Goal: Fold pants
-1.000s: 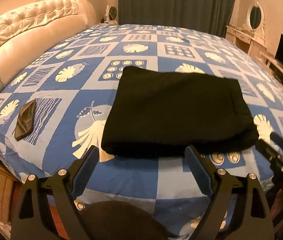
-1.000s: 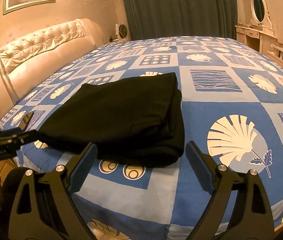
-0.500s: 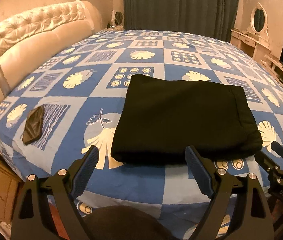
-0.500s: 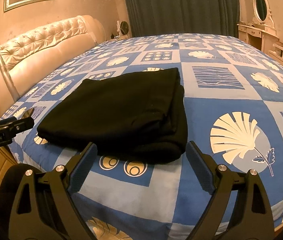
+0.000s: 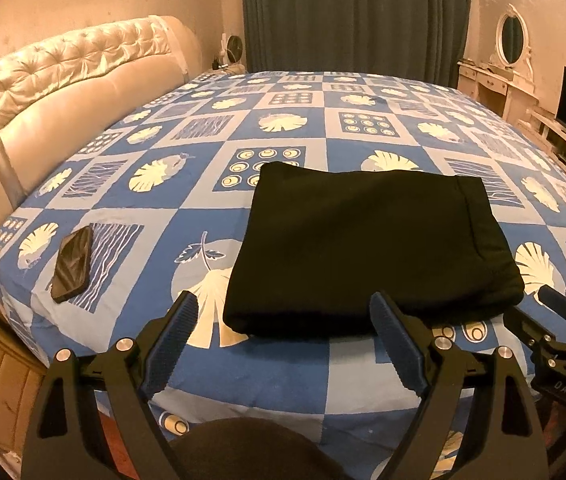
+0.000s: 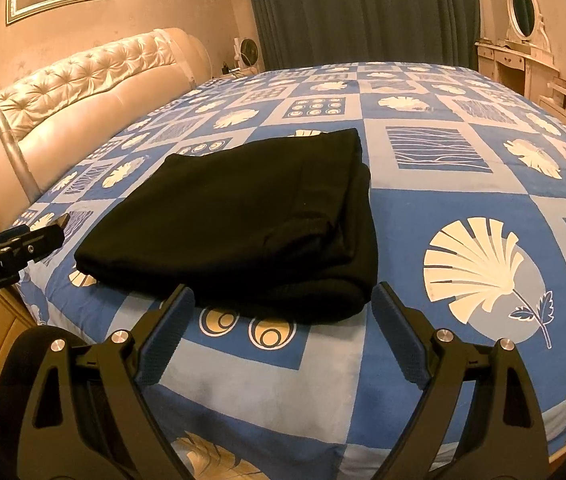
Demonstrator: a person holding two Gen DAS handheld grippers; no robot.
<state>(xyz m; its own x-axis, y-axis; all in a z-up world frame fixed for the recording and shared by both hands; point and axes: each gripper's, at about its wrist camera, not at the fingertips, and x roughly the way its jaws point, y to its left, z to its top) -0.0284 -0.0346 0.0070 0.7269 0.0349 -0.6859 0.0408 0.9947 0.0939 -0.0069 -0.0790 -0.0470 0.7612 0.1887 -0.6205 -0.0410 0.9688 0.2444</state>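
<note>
Pants [image 5: 371,248], black and already folded into a thick rectangular packet, lie on the bed just ahead of both tools, near the bed's close edge. From the left tool [image 5: 283,320] the packet sits ahead and a little to the right, its near fold line running crosswise just beyond the fingertips. From the right tool [image 6: 283,312] the same packet [image 6: 243,216] sits ahead and to the left, with its rounded, bulky corner directly past the tips. The long axis of the packet runs across both tools' line of pointing, roughly from one tool to the other, so each tool faces one end of the near edge. Neither is clearly nearer; both hang just short of the cloth, not touching it.

Both tools are spread wide with nothing between their blue pads. The folding looks finished or nearly so; any further fold would probably start from that near edge.

The bed [image 5: 283,380] carries a blue and white patchwork sheet printed with shells and leaves, soft and likely to give under pressure. A dark phone [image 5: 73,264] lies well to the left of the left tool, apart from the pants. A cream tufted headboard [image 5: 63,92] stands to the far left, dark curtains [image 5: 355,16] at the far side, and a white dressing table with an oval mirror [image 5: 511,40] to the far right.
</note>
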